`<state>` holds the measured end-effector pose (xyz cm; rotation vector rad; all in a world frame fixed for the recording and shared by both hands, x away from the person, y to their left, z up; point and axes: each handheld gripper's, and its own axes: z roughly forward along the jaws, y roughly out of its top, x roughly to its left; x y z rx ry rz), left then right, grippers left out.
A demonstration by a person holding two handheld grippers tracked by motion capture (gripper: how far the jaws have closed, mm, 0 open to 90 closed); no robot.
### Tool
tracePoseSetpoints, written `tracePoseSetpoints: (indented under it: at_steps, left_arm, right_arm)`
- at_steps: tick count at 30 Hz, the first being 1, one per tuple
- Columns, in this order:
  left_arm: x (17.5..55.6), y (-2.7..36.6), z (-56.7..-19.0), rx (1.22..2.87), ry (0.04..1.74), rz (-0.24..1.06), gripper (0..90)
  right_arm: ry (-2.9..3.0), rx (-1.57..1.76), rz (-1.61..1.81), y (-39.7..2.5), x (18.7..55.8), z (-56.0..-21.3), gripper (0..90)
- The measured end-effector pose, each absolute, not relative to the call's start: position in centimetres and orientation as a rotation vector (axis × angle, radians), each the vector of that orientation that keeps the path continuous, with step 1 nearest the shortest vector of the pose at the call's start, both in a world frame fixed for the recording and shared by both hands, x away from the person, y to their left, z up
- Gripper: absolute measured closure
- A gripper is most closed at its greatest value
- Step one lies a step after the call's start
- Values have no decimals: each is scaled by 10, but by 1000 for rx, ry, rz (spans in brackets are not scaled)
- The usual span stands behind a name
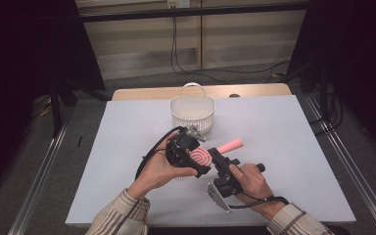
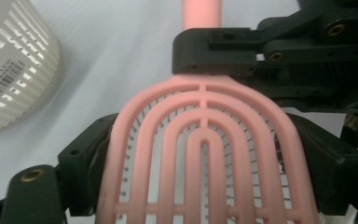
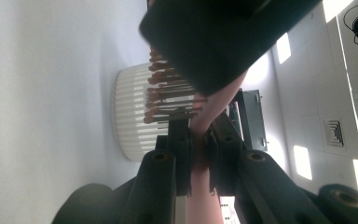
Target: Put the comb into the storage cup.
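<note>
both grippers clamp the pink hairbrush (image 1: 204, 157): left gripper (image 1: 186, 152) on its head, right gripper (image 1: 221, 163) at the neck, steadying it short of the white basket (image 1: 192, 113).

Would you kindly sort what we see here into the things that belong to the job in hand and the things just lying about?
In the job:
- pink hairbrush, held at its head by the left gripper and at its neck by the right gripper
- white basket, standing nearest, perhaps where the brush goes

Just lying about:
- black cables on the floor behind the table
- dark knob at the table's far edge
</note>
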<state>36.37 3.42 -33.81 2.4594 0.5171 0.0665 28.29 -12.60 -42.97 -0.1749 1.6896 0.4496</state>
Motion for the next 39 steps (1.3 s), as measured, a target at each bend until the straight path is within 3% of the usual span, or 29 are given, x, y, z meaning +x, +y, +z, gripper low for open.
tracePoseSetpoints:
  at_steps: [7, 39]
  left_arm:
    - [365, 37, -336, 2431, 502, 69, 61]
    - [362, 53, -333, 2344, 507, 147, 43]
  right_arm:
    - [1687, -182, 449, -127, 283, -429, 822]
    - [1648, -86, 440, -147, 291, -417, 822]
